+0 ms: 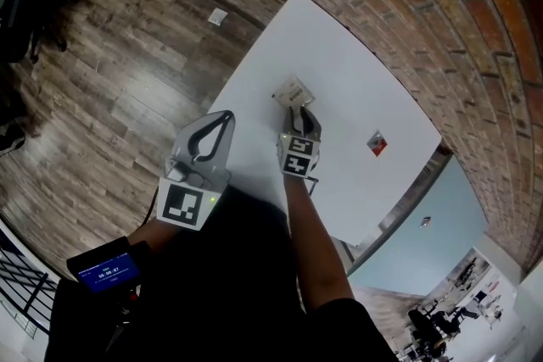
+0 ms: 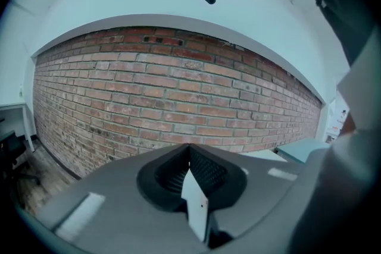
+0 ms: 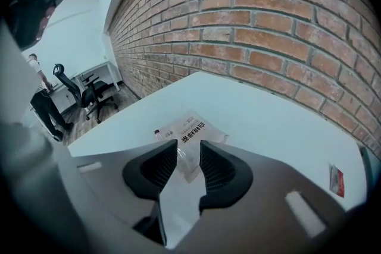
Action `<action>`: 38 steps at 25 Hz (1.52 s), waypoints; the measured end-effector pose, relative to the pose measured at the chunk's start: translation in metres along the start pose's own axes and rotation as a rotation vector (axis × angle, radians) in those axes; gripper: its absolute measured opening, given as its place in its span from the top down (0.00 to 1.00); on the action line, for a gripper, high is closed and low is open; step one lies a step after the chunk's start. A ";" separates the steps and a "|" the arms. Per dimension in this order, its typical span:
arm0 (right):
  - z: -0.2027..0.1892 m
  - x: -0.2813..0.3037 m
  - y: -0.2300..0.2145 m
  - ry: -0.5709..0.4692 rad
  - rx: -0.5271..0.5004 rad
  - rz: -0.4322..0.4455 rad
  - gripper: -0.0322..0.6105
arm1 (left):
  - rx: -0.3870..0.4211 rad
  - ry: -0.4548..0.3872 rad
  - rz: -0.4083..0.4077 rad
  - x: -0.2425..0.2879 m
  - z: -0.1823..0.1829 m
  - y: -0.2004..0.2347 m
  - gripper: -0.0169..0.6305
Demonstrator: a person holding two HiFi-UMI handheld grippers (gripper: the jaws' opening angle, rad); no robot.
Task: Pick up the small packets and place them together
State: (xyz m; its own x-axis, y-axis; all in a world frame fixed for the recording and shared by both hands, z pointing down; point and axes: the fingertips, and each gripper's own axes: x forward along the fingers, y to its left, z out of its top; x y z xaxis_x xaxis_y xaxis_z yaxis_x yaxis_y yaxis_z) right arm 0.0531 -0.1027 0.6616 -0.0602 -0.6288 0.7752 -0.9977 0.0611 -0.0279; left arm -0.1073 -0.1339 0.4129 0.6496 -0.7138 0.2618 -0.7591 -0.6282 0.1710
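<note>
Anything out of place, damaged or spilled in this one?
One small white item lies on the wooden floor beyond the table; what it is cannot be told. The white packet and red packet look intact, nothing spilled.

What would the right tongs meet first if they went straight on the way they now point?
Most likely the pale printed packet, lying on the white table just beyond the open right tongs; how near it is, I cannot judge.
</note>
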 end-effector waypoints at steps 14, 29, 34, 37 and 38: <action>-0.021 -0.001 -0.008 0.109 -0.181 -0.009 0.76 | -0.043 0.022 -0.007 -0.001 -0.009 -0.003 0.97; -0.007 0.005 -0.017 0.094 -0.011 -0.048 0.64 | -0.048 0.025 -0.021 0.001 -0.010 -0.009 0.97; -0.007 0.005 -0.017 0.093 -0.058 -0.049 0.64 | -0.047 0.037 -0.035 0.001 -0.013 -0.014 0.97; -0.009 0.003 -0.015 0.090 -0.110 -0.014 0.64 | -0.064 0.036 -0.045 0.002 -0.012 -0.017 0.97; -0.010 0.002 -0.015 0.090 -0.130 -0.005 0.64 | -0.064 0.036 -0.048 0.002 -0.011 -0.017 0.97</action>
State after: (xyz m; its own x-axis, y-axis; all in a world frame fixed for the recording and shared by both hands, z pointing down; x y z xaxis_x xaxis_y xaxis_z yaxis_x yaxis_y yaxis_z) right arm 0.0685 -0.0971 0.6700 -0.0464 -0.5580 0.8286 -0.9855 0.1613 0.0534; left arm -0.0932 -0.1213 0.4212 0.6844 -0.6711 0.2851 -0.7289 -0.6396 0.2441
